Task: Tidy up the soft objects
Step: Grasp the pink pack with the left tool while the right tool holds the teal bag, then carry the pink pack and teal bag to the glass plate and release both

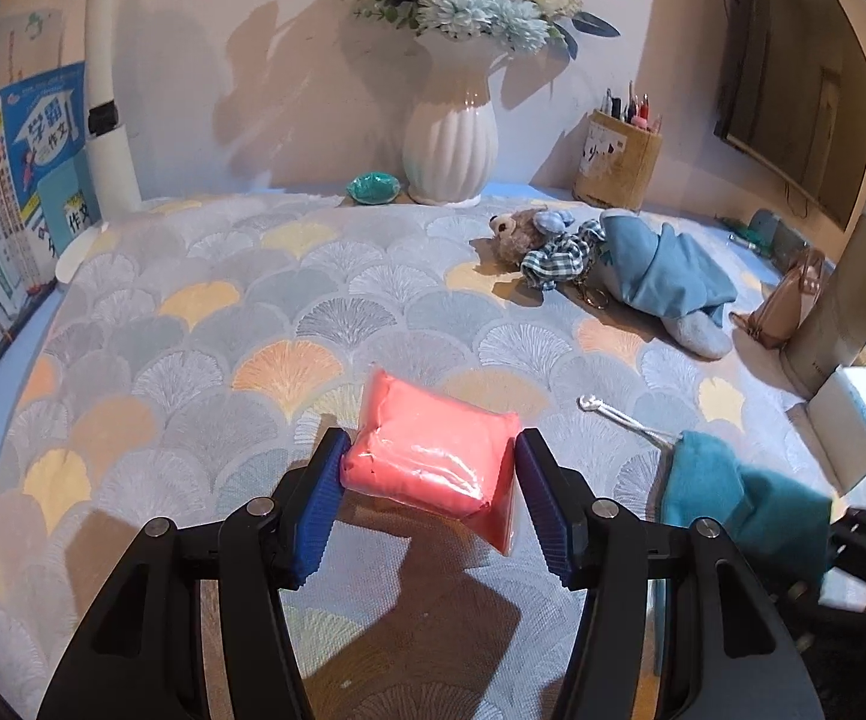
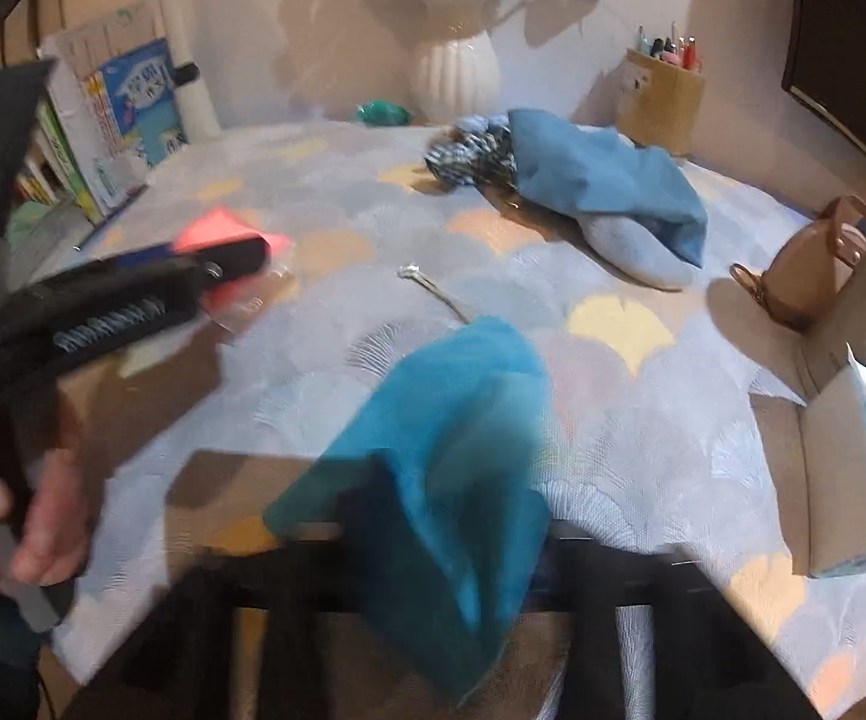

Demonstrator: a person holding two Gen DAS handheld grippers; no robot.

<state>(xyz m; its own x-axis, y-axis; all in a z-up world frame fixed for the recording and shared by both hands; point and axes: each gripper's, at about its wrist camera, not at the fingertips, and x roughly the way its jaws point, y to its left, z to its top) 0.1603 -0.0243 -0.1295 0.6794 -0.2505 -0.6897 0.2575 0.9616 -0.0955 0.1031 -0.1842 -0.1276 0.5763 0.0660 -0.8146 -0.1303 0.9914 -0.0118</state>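
Surface: your table wears a fan-patterned cloth, with a vase and plush toy at the back.
Left view: your left gripper clamps the pink packet by its two short sides, just above the cloth.
Handling: it looks light, squashy and slick in its wrap, so squeeze gently mid-body.
Right view: your right gripper carries the teal cloth; blur hides the jaws, so their state is unclear.
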